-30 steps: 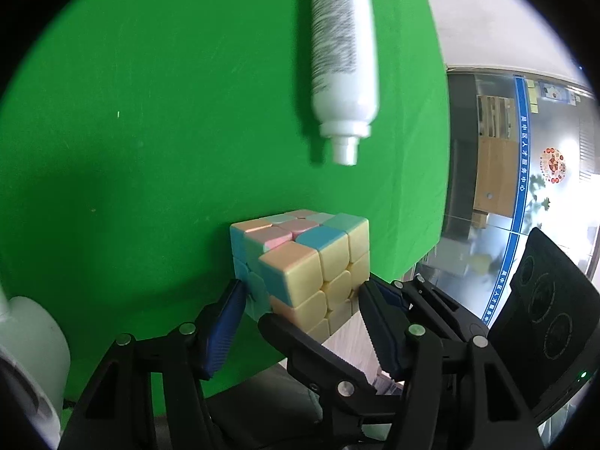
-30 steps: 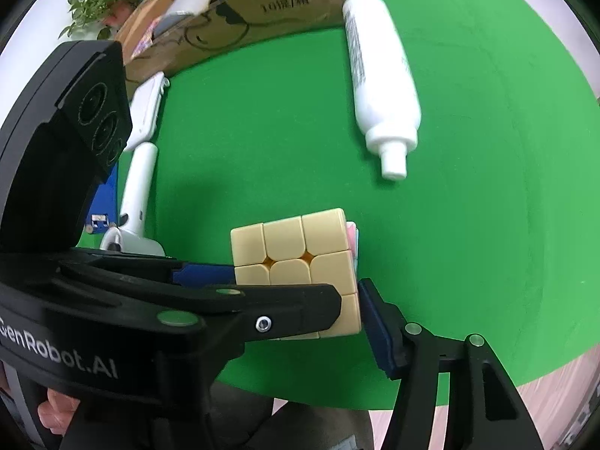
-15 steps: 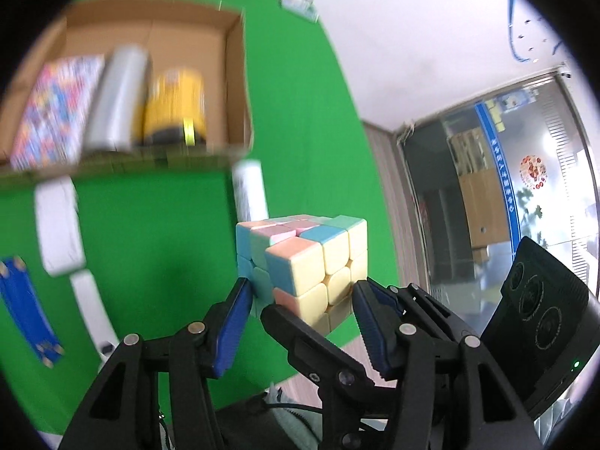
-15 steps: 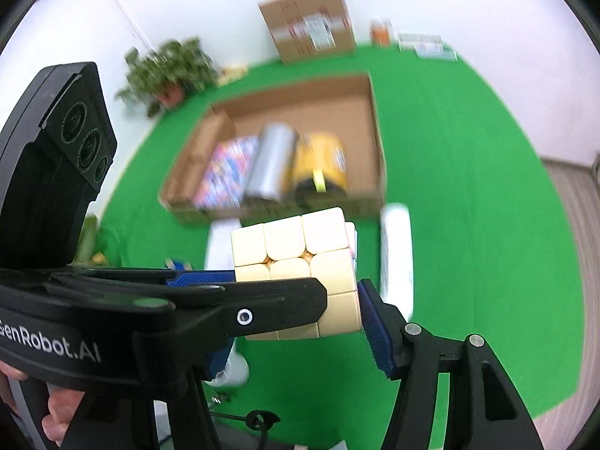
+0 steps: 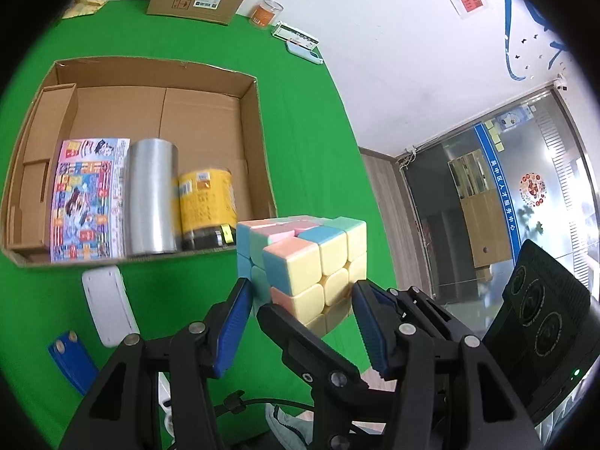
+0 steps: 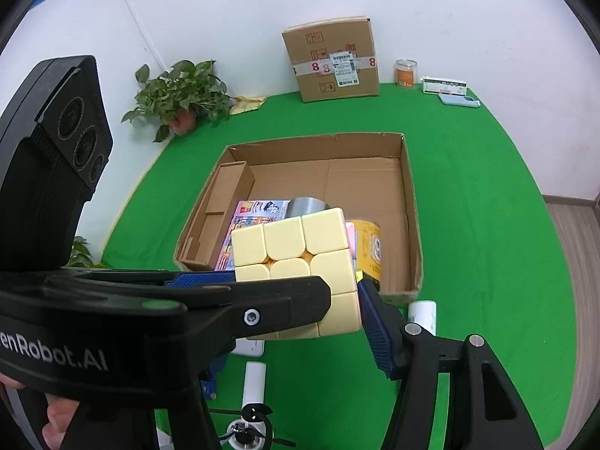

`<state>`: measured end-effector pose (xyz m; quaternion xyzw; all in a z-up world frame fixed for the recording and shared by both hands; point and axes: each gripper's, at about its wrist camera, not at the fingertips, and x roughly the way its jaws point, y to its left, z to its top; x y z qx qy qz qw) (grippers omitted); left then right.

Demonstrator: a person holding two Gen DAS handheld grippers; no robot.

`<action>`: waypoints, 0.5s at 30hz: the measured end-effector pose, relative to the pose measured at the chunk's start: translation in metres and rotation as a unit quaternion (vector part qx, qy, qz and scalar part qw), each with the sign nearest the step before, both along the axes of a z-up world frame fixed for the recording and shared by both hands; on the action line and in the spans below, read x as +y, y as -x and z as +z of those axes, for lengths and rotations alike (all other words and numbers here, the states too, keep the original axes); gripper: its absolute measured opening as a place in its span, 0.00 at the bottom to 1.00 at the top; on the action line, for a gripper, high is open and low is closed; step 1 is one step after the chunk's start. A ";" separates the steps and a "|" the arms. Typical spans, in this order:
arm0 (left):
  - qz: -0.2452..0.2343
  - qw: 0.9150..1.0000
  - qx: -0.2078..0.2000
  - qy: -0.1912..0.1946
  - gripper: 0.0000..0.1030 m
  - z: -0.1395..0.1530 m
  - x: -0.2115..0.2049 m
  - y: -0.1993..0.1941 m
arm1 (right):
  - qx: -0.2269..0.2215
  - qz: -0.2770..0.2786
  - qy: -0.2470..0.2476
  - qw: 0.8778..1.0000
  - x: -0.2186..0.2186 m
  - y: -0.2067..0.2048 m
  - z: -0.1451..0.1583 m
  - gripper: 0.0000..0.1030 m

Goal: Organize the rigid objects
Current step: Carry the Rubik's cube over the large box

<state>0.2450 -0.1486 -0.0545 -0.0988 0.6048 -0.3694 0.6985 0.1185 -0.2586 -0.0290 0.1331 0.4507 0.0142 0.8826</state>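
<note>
Green felt [image 5: 318,120], glossy pastel cube [image 5: 311,262]

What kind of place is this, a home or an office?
Probably an office used for recording: a green cloth covers the floor, a glass door bears a printed sign, and a taped shipping box stands by the wall.

Swung up from a close downward look at the green tabletop [image 5: 322,142] to a raised, level view. Lost the white bottle from both views. Brought the open cardboard box [image 6: 410,202] with its colourful booklet [image 5: 88,198], silver roll [image 5: 152,198] and yellow can [image 5: 206,195] into sight, sharper than half a second ago. Revealed the sealed carton [image 6: 332,58], potted plant [image 6: 180,93] and back wall.
</note>
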 end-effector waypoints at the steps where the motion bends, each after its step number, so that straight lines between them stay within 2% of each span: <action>1: -0.002 1.000 0.004 0.003 0.52 -0.002 0.001 -0.007 | 0.005 -0.001 0.003 1.000 0.001 -0.010 -0.002 0.57; 6: -0.011 0.999 0.025 0.016 0.52 -0.017 -0.003 -0.046 | 0.024 -0.009 0.015 1.000 0.001 -0.052 -0.016 0.57; 15: -0.005 0.999 0.045 0.014 0.52 -0.041 -0.004 -0.116 | 0.044 -0.003 0.016 0.999 -0.003 -0.140 -0.042 0.57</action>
